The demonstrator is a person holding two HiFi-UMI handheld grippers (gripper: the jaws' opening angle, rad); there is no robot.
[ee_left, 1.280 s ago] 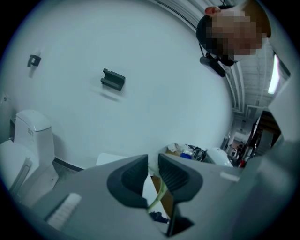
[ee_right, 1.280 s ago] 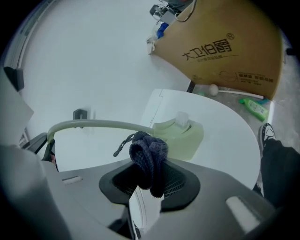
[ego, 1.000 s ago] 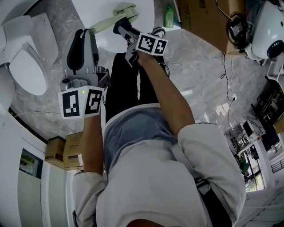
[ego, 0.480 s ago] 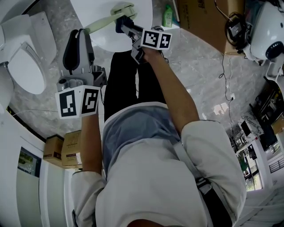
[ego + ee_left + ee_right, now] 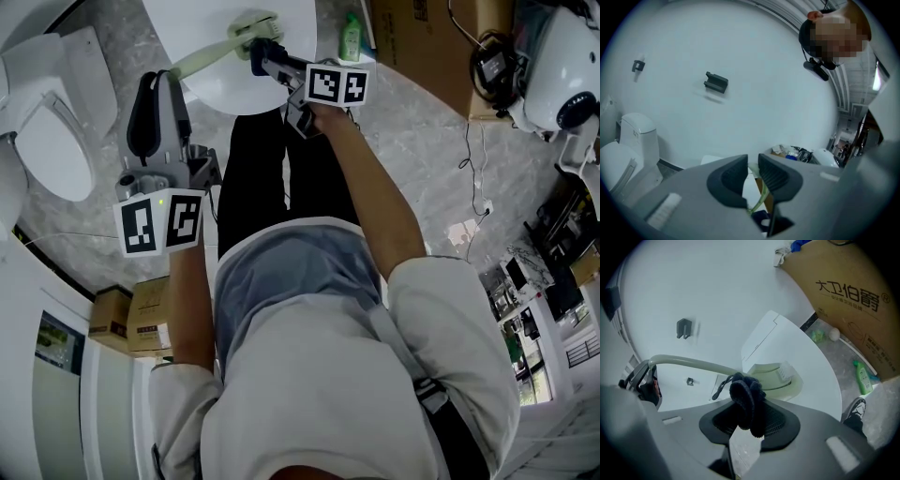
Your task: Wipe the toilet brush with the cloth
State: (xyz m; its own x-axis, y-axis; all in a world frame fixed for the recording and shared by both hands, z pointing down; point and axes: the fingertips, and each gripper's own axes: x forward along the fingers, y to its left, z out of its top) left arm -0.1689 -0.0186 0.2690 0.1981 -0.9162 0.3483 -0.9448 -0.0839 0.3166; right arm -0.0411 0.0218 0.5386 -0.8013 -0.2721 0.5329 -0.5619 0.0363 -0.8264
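Observation:
The pale green toilet brush (image 5: 208,54) lies slanted over the white round table (image 5: 202,89), its head (image 5: 255,22) at the far end. My left gripper (image 5: 161,82) is shut on the handle's near end, and the handle (image 5: 756,205) shows between the almost closed jaws of the left gripper (image 5: 751,165). My right gripper (image 5: 265,56) is shut on a dark cloth (image 5: 746,401), which touches the handle (image 5: 693,364) just before the brush head (image 5: 777,378). The right gripper (image 5: 749,420) has the cloth bunched between its pads.
A white toilet (image 5: 47,141) stands at the left. Beyond the table are a green bottle (image 5: 351,37) and a large cardboard box (image 5: 422,47). Small cartons (image 5: 141,319) sit by the person's left side, and cables and a white machine (image 5: 562,66) lie at the right.
The left gripper has drifted a little to the left with the handle. The right gripper has shifted slightly up and right, with the cloth still against the handle near the brush head.

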